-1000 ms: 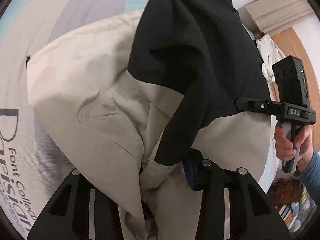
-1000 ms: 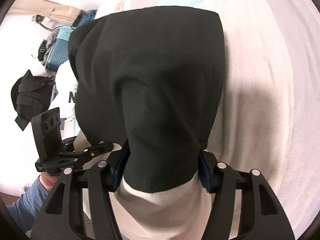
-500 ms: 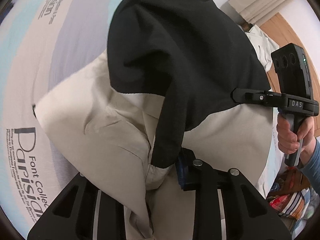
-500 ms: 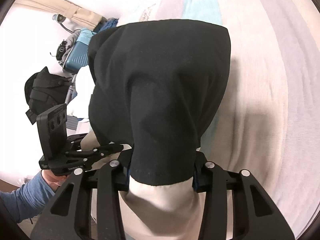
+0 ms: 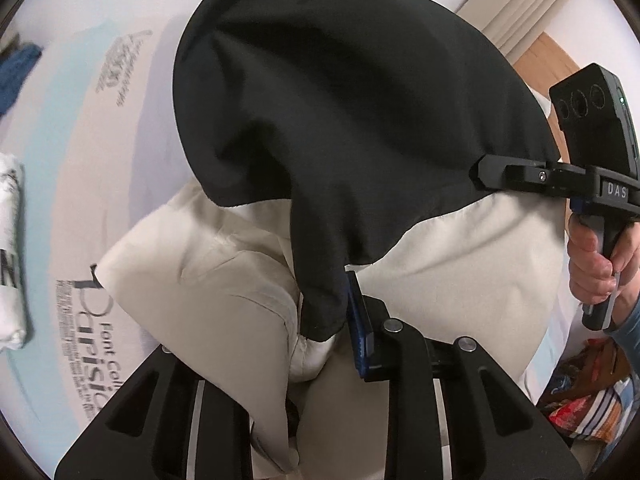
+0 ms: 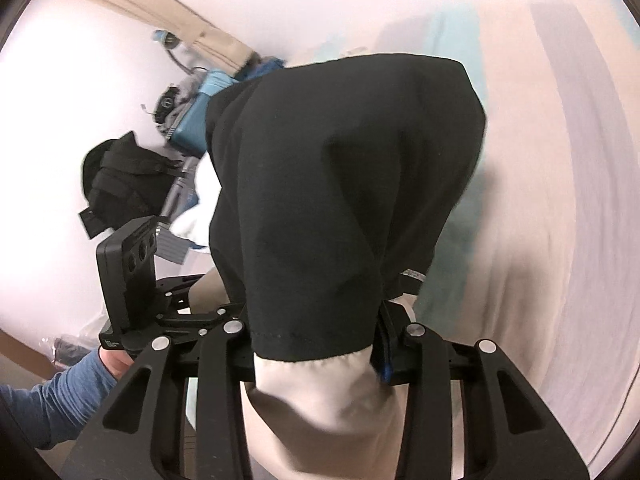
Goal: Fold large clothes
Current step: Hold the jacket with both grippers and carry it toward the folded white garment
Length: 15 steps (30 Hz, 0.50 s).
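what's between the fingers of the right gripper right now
In the right wrist view, a bunched fold of the black and beige garment fills the right gripper, black layer over beige, with no bare gap showing.

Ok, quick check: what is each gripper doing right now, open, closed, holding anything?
Left gripper: closed on the black-and-beige garment.
Right gripper: closed on the same garment, at another edge.
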Each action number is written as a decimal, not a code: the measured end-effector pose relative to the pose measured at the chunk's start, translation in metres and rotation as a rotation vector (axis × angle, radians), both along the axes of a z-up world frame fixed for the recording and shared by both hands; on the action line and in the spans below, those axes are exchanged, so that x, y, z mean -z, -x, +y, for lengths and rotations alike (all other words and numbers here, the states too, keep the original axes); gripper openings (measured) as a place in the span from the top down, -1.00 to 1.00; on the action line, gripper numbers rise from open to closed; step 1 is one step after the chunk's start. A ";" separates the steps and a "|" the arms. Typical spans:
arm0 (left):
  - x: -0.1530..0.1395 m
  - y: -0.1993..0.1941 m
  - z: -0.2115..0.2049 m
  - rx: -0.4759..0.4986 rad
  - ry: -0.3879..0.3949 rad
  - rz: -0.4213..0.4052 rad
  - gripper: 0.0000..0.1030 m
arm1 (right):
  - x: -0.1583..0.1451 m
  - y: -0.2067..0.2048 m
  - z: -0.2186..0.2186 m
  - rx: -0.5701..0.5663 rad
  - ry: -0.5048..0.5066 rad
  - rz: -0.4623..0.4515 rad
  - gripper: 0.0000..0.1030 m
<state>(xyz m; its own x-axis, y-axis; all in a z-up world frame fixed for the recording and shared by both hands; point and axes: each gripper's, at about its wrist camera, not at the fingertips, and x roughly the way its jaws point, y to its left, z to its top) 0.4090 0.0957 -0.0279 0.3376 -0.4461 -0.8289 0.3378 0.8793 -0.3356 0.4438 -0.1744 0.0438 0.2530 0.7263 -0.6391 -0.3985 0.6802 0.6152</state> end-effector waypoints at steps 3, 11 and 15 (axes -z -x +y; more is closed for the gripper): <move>-0.033 0.007 0.012 -0.022 -0.015 -0.039 0.52 | -0.029 0.001 0.004 -0.027 -0.012 -0.039 0.30; -0.106 0.012 0.058 -0.076 -0.057 -0.146 0.52 | -0.105 0.001 0.036 -0.065 -0.061 -0.148 0.30; -0.127 0.017 0.113 -0.120 -0.069 -0.177 0.53 | -0.130 0.000 0.080 -0.070 -0.082 -0.183 0.30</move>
<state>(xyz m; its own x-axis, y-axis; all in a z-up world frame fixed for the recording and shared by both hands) 0.3920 0.2090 0.0991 0.5279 -0.3381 -0.7791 0.2778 0.9356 -0.2178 0.4435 -0.0940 0.1741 0.3064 0.7938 -0.5254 -0.5535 0.5976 0.5801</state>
